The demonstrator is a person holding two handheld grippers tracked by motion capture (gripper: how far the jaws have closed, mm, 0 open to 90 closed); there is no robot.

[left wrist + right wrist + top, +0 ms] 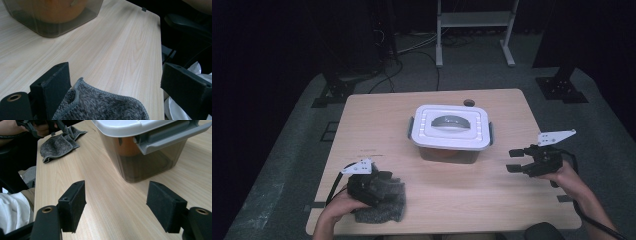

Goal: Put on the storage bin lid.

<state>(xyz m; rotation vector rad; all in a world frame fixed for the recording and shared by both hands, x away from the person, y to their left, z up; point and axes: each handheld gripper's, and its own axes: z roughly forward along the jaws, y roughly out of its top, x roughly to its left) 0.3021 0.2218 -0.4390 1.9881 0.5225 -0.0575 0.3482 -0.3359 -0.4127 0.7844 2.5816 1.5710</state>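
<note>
Cloth (100,106) between open left fingers (53,86) (table-flat)

The left tongs (379,182) were held low at the near left, the hand (343,204) gripping them from behind, and their jaws stood wide apart. The right tongs (518,161) were at the right side, held by the right hand (566,176), pointing to the left with the jaws open and nothing between them. Both forearms came in from the bottom edge.
</note>
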